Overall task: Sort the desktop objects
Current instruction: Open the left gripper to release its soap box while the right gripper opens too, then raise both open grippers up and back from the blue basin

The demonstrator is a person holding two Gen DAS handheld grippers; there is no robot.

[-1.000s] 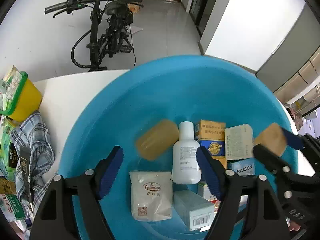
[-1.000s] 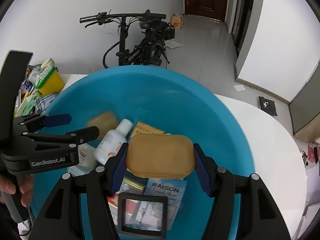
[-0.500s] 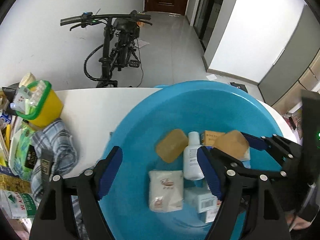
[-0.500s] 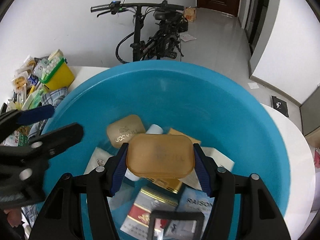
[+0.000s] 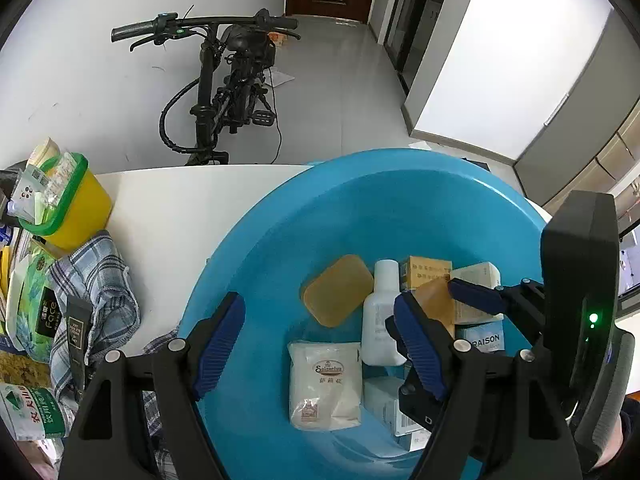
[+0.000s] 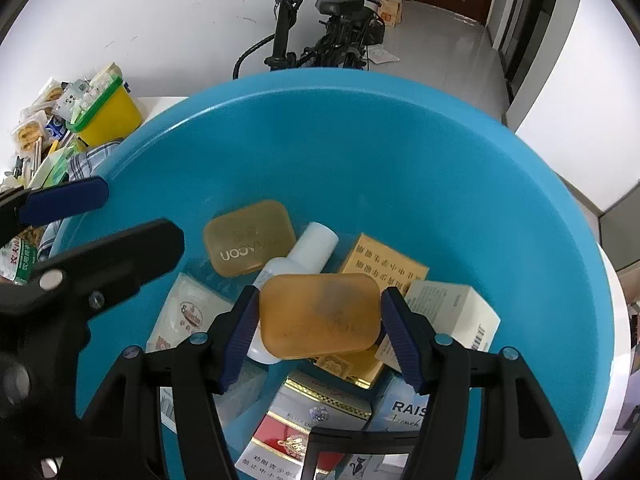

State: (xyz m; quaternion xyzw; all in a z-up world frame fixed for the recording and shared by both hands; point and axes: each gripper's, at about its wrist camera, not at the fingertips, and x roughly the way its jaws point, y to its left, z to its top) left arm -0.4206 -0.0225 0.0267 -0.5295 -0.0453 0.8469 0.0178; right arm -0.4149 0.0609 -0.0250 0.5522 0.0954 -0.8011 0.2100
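Note:
A blue basin (image 6: pixel 360 84) holds an amber soap bar (image 6: pixel 250 238), a white bottle (image 6: pixel 308 246), a white pouch (image 6: pixel 188 316), a yellow box (image 6: pixel 382 264), a white box (image 6: pixel 452 316) and cigarette packs (image 6: pixel 312 424). My right gripper (image 6: pixel 322 334) is shut on a second amber soap bar (image 6: pixel 320 316), low over the bottle and boxes. My left gripper (image 5: pixel 320 344) stands open above the basin's (image 5: pixel 400 160) left side with nothing between its pads. It looks down on the loose soap (image 5: pixel 338 290) and the pouch (image 5: pixel 324 384).
The basin sits on a white table (image 5: pixel 180 208). To its left are a yellow tub with a green lid (image 5: pixel 68 204), a plaid cloth (image 5: pixel 96 292) and several snack packs (image 5: pixel 32 312). A bicycle (image 5: pixel 224 92) stands on the floor behind the table.
My right gripper has sunk lower into the basin with the soap still in it. My left gripper has drawn up and back, so more of the table and the left clutter shows.

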